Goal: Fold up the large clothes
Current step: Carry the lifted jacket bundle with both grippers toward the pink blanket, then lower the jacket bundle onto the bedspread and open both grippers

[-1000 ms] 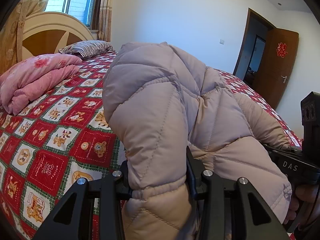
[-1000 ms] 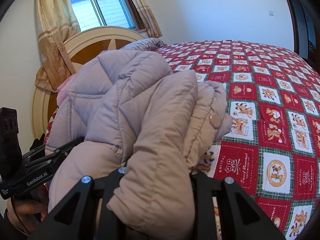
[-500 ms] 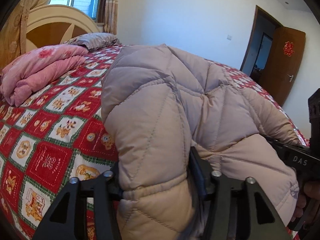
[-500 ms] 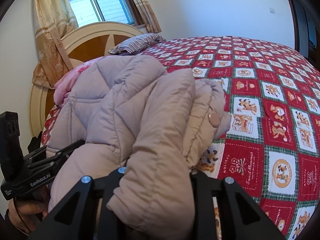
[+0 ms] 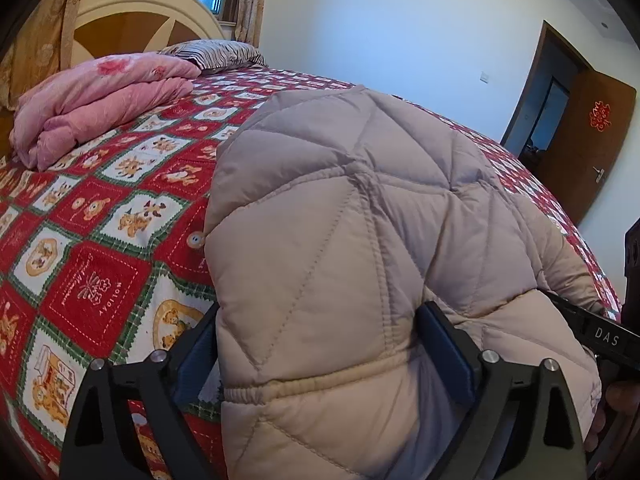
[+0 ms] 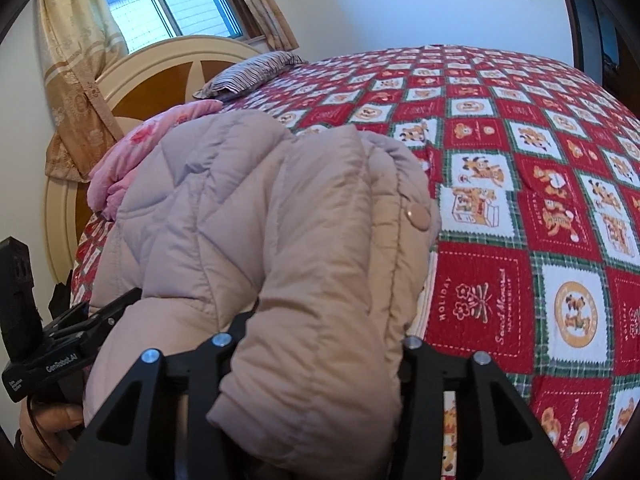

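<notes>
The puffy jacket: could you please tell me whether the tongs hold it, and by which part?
Both have just been opening. Left tongs stand loose around the jacket's elastic edge; right tongs' grip on its fold is hidden.

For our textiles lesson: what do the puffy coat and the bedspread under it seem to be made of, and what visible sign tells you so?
Coat: probably a padded synthetic shell, smooth with a faint sheen; stitched diamond quilting puffs up between the seams.
Bedspread: looks like matte printed cotton, lightly quilted; red and white bear squares show dashed stitch lines. The exact fibre cannot be told.
</notes>
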Demonstrator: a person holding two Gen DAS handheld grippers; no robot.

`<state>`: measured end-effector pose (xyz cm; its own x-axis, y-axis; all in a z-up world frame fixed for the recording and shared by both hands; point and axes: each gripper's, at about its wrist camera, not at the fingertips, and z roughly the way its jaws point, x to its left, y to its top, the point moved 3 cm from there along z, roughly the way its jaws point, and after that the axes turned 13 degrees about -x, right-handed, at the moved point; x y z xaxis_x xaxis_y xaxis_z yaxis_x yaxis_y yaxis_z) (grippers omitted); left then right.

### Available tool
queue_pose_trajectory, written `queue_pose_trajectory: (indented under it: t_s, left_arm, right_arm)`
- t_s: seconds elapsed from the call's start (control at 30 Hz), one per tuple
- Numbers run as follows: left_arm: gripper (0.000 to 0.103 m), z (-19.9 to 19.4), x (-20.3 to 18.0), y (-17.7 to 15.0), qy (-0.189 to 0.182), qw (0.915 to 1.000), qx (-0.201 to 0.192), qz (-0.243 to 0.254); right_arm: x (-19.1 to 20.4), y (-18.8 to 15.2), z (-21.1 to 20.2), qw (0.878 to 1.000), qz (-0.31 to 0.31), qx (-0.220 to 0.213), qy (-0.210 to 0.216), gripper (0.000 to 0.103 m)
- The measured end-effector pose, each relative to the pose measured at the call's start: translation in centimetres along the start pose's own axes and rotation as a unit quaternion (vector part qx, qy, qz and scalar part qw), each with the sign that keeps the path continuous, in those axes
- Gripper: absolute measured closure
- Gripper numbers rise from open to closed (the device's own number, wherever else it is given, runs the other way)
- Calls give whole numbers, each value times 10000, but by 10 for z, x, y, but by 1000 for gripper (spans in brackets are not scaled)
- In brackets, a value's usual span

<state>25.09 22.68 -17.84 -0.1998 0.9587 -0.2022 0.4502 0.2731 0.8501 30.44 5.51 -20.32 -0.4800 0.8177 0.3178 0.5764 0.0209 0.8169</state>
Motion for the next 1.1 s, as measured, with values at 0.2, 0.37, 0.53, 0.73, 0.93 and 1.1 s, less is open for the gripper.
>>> queue_pose_trajectory:
  t_s: [0.2, 0.37, 0.53, 0.73, 0.93, 1.1]
  left_arm:
    - [3, 4, 3, -3, -17, 9999, 11, -106]
    - [1, 8, 5, -6, -1, 9999, -7, -171]
    - [1, 10, 6, -8, -20, 9998, 0, -204]
    - [1, 10, 5, -8, 39, 9999, -2, -153]
    - [1, 10, 1, -9, 107, 9999, 2, -92]
    - [1, -4, -5, -1, 344, 9993, -24, 142]
  right_arm:
    - [-6, -5, 4, 9999, 153, 17, -15, 47]
    - [-10, -8, 8, 9997, 219, 30, -67, 41]
    - [-13, -10, 11, 9996, 259, 29, -87, 37]
    - [-16, -14, 15, 9995, 259, 36, -162, 32]
    - [-18, -15, 20, 9993, 270, 75, -228, 29]
    - [-17, -11, 15, 9992, 216, 132, -304, 28]
